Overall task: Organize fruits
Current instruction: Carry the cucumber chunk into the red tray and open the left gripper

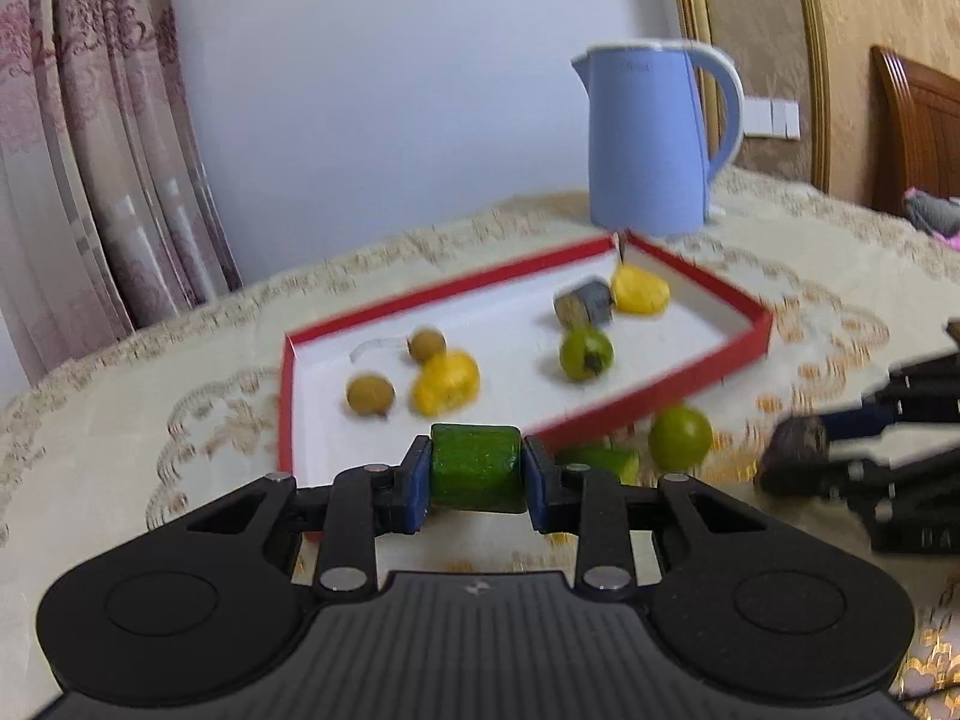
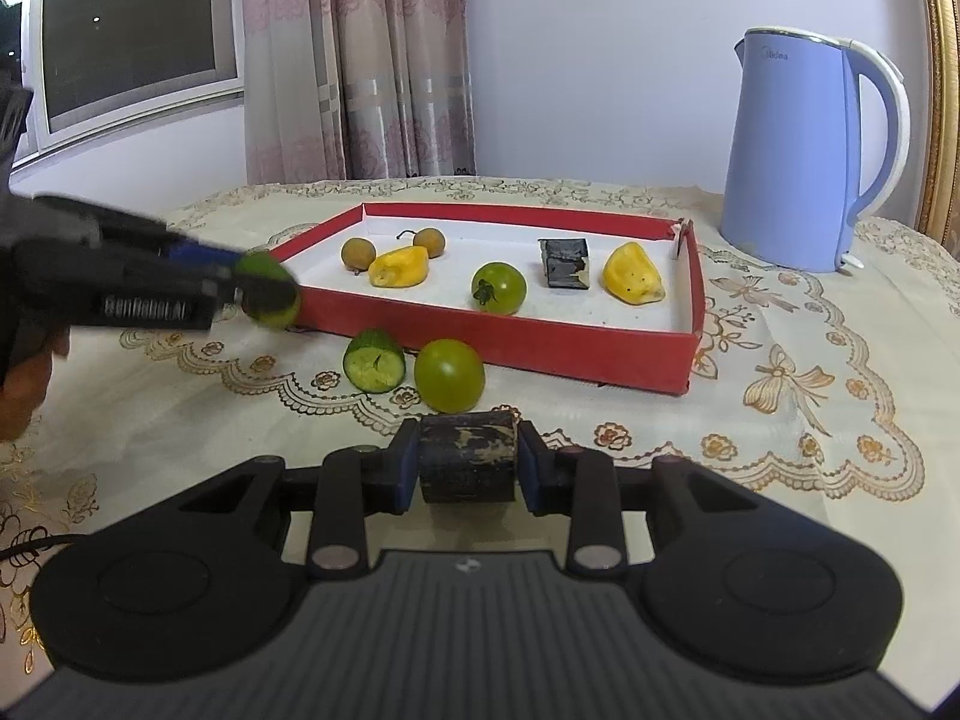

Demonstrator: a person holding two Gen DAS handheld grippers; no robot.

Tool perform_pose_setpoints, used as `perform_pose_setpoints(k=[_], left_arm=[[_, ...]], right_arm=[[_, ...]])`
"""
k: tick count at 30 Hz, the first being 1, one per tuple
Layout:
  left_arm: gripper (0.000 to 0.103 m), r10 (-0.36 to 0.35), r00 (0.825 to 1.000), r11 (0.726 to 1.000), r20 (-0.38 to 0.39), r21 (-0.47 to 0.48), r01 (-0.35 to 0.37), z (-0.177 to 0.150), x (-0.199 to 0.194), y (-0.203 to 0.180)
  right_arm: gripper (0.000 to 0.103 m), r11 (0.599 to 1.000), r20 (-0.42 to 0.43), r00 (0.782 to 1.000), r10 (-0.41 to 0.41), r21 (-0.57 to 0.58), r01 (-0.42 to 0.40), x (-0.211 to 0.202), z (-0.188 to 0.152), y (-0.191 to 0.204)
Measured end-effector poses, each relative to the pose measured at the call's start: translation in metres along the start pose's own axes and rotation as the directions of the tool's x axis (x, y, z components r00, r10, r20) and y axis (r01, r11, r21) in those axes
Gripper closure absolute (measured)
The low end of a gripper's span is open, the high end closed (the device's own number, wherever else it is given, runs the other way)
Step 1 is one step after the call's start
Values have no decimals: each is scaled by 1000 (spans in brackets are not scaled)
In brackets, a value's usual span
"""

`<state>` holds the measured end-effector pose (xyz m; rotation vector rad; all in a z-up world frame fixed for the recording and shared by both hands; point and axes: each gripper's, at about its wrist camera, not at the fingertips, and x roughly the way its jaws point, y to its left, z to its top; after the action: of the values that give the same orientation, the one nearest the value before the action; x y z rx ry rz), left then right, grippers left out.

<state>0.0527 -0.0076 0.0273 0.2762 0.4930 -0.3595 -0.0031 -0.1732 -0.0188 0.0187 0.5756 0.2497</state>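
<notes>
My left gripper (image 1: 476,477) is shut on a short green cucumber piece (image 1: 476,468), held just above the near wall of the red tray (image 1: 636,414). In the right wrist view the same gripper (image 2: 258,294) hovers at the tray's left corner. My right gripper (image 2: 468,468) is shut on a dark, scuffed cylinder piece (image 2: 468,459) low over the cloth in front of the tray (image 2: 510,342). Inside the tray lie two brown longans (image 2: 358,253), two yellow pieces (image 2: 399,267), a green tomato (image 2: 498,287) and a dark block (image 2: 564,263). Another cucumber piece (image 2: 374,360) and a green tomato (image 2: 449,375) rest on the cloth.
A blue electric kettle (image 2: 798,156) stands behind the tray's right end. The table wears a cream embroidered cloth (image 2: 780,390). Curtains and a window are behind on the left, and a wooden chair back (image 1: 918,132) at the far right. A person's hand (image 2: 24,384) holds the left gripper.
</notes>
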Motion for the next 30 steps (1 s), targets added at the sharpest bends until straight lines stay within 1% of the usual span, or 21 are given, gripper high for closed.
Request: perform_pose_setpoints(k=[2, 5, 7, 9, 13, 20, 26, 30], left_arm=[[73, 10, 1000, 1000, 20, -7, -10, 10, 3, 1], [73, -10, 998, 999, 61, -33, 12, 25, 13, 3], [73, -31, 997, 998, 66, -50, 34, 35, 25, 3], [73, -37, 998, 998, 54, -56, 40, 46, 40, 1], [73, -3, 999, 999, 33, -35, 5, 61, 75, -10], [73, 32, 998, 999, -60, -20, -33, 74, 141, -23], [73, 6, 996, 996, -94, -90, -14, 82, 165, -21], [72, 47, 993, 994, -110, -90, -57, 83, 170, -23]], right_arm=[[72, 1000, 3, 1000, 2, 1, -2, 0, 0, 0], [72, 1000, 4, 1000, 4, 3, -4, -1, -1, -1], [72, 1000, 6, 1000, 7, 5, -7, -1, -1, -1], [72, 1000, 6, 1000, 7, 7, -7, -1, -1, -1], [72, 1000, 3, 1000, 9, 8, -9, 0, -1, 0], [72, 1000, -6, 1000, 15, 15, -15, 3, -1, -2], [72, 1000, -11, 1000, 23, 16, -23, 4, -2, -2], [72, 1000, -11, 1000, 24, 16, -24, 4, -2, -2]])
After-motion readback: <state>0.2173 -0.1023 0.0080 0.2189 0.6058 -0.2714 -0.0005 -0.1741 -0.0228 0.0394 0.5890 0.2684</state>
